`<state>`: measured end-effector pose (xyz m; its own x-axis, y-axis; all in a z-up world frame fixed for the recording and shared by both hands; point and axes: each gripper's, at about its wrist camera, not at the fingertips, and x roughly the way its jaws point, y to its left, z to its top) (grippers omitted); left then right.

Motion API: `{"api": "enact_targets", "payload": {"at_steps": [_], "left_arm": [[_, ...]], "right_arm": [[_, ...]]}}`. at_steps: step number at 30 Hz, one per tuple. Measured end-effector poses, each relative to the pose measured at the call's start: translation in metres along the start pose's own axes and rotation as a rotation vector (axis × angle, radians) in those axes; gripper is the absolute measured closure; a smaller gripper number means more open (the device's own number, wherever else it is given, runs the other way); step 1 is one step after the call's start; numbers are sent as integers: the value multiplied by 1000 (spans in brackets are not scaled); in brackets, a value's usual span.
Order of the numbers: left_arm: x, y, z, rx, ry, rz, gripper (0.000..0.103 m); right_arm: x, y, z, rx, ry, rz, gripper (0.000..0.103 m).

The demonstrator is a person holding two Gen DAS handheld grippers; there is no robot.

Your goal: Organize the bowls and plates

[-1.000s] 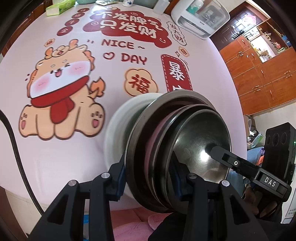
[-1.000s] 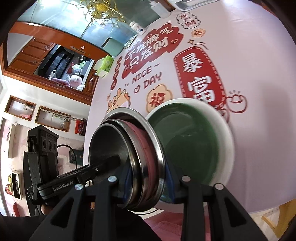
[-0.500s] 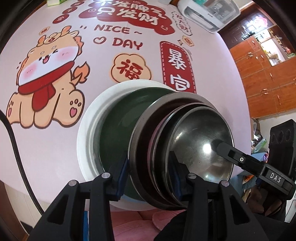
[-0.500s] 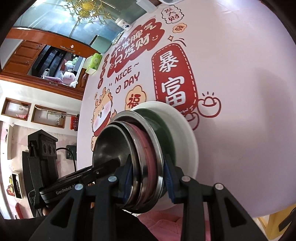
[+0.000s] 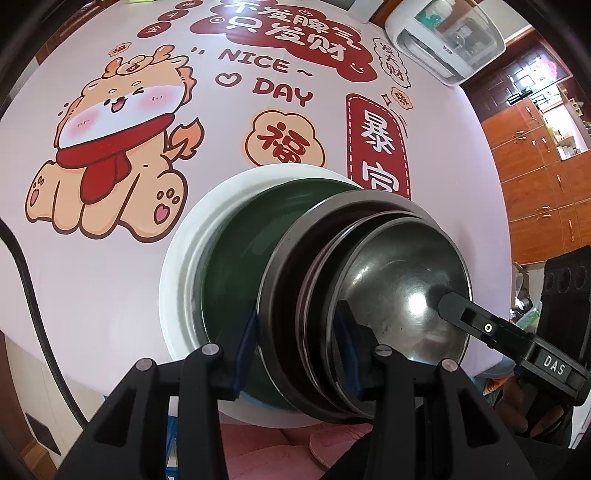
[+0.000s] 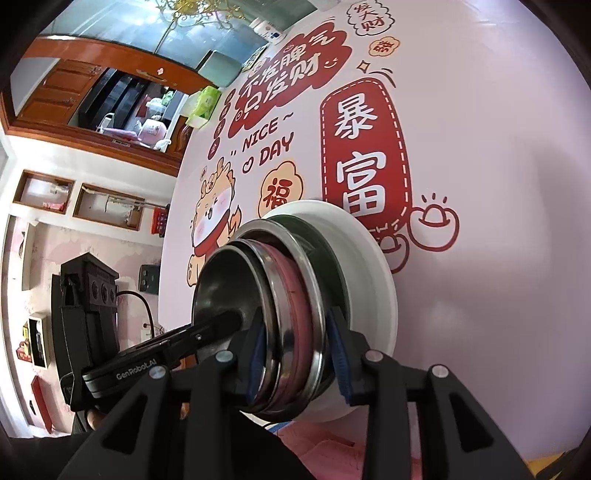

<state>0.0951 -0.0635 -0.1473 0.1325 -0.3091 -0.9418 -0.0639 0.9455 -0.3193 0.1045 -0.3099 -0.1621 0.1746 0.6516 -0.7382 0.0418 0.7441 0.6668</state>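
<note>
A white appliance (image 5: 448, 35) and a green box (image 6: 205, 103) sit far across the printed tablecloth (image 5: 110, 277). Since a second ago, the nested metal bowls (image 5: 369, 302) have come down into the white plate (image 5: 184, 266) at the near edge, mouths upward. The left gripper (image 5: 295, 354) clamps their rim; the right gripper (image 6: 295, 354), jaws opening, straddles the opposite rim.
</note>
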Motion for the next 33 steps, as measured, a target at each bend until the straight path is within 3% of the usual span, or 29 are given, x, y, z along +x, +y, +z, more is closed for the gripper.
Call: {"api": "enact_targets", "payload": {"at_steps": [10,14,18,23,33], "left_arm": [[-4,-1,1,-19,-47,44,62],[-12,1,-1,-25,-77,48,54],[-19,6,-5,-37,-108,48,53],[-36,13,-11,-56,-171,43,44],[-65,31,-19,-54,-240,35,43]], "right_arm": [[-6,6,-1,-48,-14,17,62],[-9,8,-4,-60,-31,8,61],[-15,6,-8,-53,-53,-9,61],[-25,8,-14,-52,-97,-34,40],[-40,14,-29,-20,-186,-90,33]]}}
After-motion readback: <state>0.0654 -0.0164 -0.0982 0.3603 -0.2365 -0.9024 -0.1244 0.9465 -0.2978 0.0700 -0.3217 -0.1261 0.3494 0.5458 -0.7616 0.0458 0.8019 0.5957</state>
